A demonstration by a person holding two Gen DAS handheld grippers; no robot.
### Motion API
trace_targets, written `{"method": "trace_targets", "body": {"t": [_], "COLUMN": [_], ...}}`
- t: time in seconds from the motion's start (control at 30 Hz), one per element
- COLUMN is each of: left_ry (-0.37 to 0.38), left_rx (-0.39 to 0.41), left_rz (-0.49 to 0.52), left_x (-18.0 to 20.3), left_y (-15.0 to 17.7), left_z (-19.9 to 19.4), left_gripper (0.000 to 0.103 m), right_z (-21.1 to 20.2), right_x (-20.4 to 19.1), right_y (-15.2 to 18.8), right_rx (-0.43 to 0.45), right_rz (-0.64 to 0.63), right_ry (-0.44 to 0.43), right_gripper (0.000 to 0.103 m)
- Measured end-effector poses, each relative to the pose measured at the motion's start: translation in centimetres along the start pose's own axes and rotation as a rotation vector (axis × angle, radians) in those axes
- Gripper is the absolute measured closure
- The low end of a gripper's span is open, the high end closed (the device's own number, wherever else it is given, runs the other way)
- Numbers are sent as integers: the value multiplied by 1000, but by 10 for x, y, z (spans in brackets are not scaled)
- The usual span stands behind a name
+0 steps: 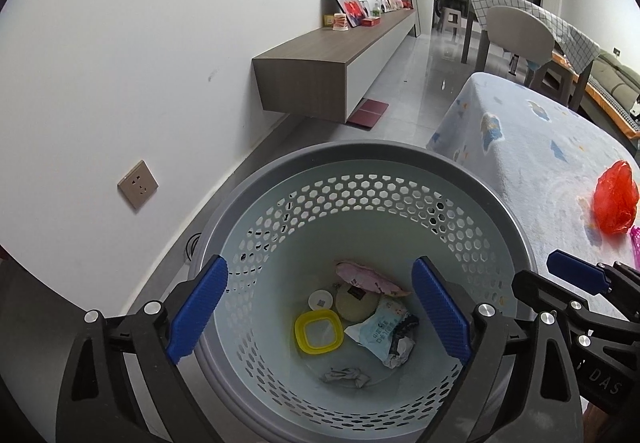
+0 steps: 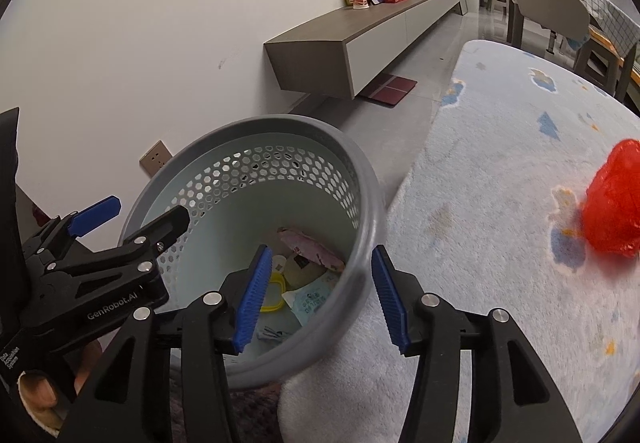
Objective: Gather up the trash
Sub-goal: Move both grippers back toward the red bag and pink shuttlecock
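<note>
A grey waste basket (image 1: pixel 248 187) with a pale perforated liner stands beside the table. In it lie a yellow lid (image 1: pixel 318 335), a pink wrapper (image 1: pixel 370 277), a light-blue packet (image 1: pixel 380 331) and crumpled paper (image 1: pixel 346 377). My left gripper (image 1: pixel 320 263) hangs open over the basket with nothing between its fingers. My right gripper (image 2: pixel 320 251) is open too, and the basket's near rim (image 2: pixel 360 283) runs between its jaws without touching the pads. A crumpled red plastic bag (image 2: pixel 612 199) lies on the table at the right. The left gripper (image 2: pixel 140 215) also shows at the left of the right wrist view.
A fleecy light-blue cloth (image 2: pixel 500 203) covers the table. A wall-hung cabinet (image 1: pixel 328 71) runs along the white wall, with a red mat (image 1: pixel 368 113) under it. A socket (image 1: pixel 138 183) sits low on the wall. A chair (image 1: pixel 516 31) stands behind. Something pink (image 1: pixel 635 243) lies near the red bag (image 1: pixel 614 199).
</note>
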State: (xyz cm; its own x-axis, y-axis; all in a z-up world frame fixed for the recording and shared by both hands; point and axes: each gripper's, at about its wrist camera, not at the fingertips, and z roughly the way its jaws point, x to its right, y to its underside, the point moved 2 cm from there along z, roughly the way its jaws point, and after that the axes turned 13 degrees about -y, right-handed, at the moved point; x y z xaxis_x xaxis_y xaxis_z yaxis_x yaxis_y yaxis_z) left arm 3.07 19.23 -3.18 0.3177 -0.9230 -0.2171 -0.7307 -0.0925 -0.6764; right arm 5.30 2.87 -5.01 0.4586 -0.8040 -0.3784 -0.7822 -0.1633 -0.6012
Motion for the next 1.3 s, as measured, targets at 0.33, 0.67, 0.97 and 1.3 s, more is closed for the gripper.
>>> {"method": "trace_targets", "body": {"t": [0.33,0.67,0.97,1.3], "left_ry": [59,157,242,229], "left_rx": [41,93,87,87], "left_rz": [36,80,162,198], "left_x": [22,69,126,158], "left_y": [3,1,7,14], "left_z": [-16,-45,-63,-67], "left_gripper": [10,10,10,10], "right_z": [-44,-139,-206,-200], "right_x": [34,115,190,250], "right_y": [28,68,84,64], "right_rx": [52,153,196,157], "right_rz": [83,238,332,357], "right_ry": [76,267,388,330], "right_gripper": [51,49,41,31]}}
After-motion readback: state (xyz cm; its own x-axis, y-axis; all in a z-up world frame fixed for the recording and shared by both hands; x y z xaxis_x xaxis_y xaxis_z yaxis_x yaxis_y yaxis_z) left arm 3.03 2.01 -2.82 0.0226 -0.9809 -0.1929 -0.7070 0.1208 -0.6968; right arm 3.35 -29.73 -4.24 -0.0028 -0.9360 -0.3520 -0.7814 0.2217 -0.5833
